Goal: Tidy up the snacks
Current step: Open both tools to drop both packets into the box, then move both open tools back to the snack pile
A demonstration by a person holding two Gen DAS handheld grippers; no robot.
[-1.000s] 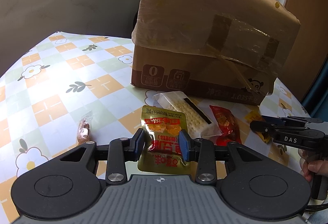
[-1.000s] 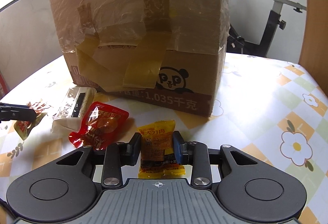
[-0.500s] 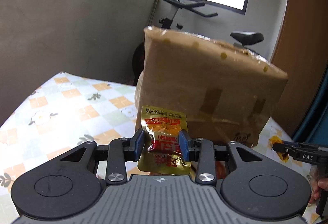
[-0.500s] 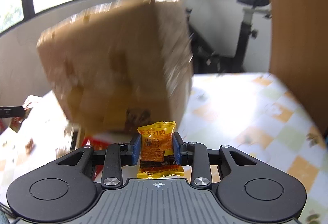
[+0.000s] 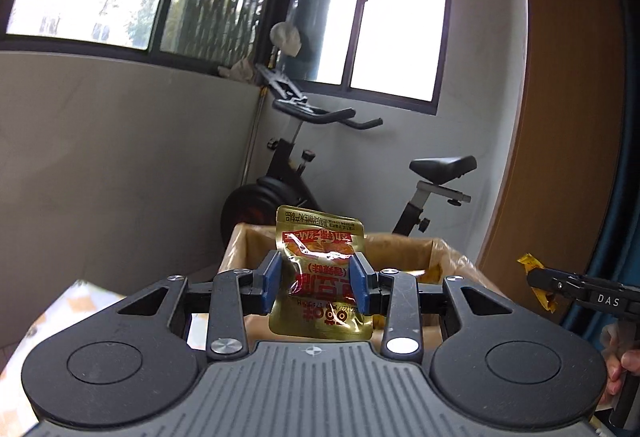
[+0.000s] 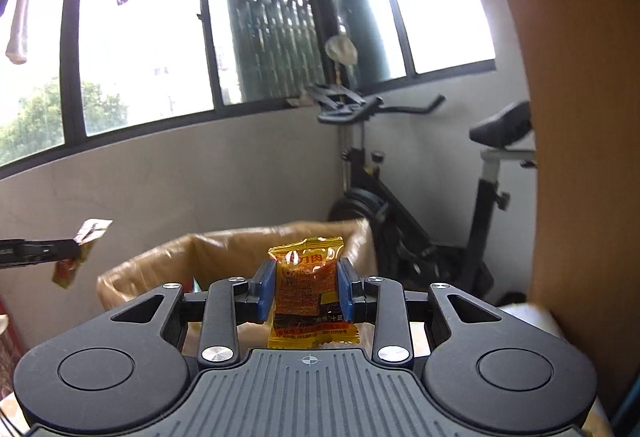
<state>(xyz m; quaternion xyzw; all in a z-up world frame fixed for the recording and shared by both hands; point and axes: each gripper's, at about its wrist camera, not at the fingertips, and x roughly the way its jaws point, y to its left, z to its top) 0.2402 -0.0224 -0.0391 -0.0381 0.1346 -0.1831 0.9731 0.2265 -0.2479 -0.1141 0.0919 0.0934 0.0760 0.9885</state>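
The left gripper [image 5: 316, 287] has its blue pads pinching a gold foil snack pouch with red print [image 5: 319, 279] at the pouch's middle; the pouch stands upright, its print upside down to the camera. The right gripper [image 6: 306, 289] is pressed together on a small orange-yellow snack packet with a dark lower band [image 6: 310, 303], also upright. Both items are held in the air, level with the open top of a tape-wrapped brown cardboard box [image 5: 404, 249], whose rim shows just behind each gripper. A patch of the checked floral tablecloth [image 5: 60, 311] appears at lower left. Beyond the box stands a black exercise bike [image 5: 424, 181] against a grey wall below dark-framed windows [image 5: 384, 13].
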